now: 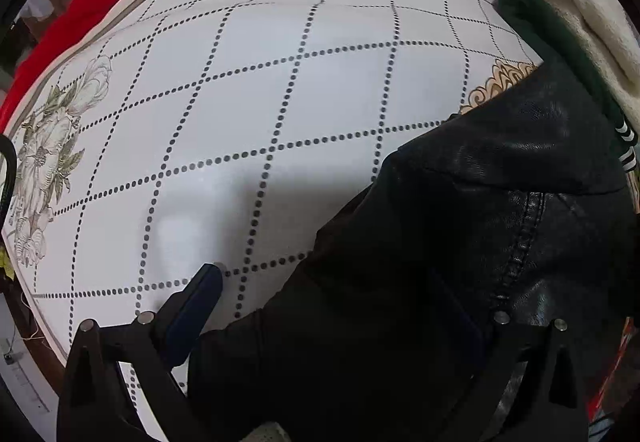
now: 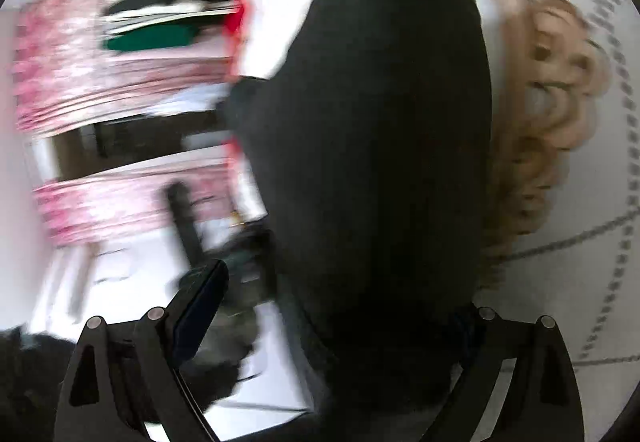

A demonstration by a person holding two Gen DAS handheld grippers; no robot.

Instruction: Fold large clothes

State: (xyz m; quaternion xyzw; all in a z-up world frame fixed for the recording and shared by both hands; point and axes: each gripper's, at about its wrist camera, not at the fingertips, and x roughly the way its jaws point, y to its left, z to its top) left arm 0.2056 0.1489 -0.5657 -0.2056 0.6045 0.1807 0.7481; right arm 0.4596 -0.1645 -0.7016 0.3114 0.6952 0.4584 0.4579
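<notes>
Black jacket [image 1: 460,242] heaped from 3 to 6 o'clock on the cloth [image 1: 248,90], its edge running diagonally. Open room from 9 to 12. Left gripper [image 1: 344,306]: jaws spread, jacket between. Right gripper [image 2: 340,306]: spread around dark fabric [image 2: 384,146]; view blurred.

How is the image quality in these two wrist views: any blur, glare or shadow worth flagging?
Left wrist view: sharp, with soft glare and a gripper shadow on the tablecloth, sheen on the black leather jacket, fisheye bending of the dotted grid. Right wrist view: heavy motion blur smears the background; the dark garment shows no detail.
</notes>
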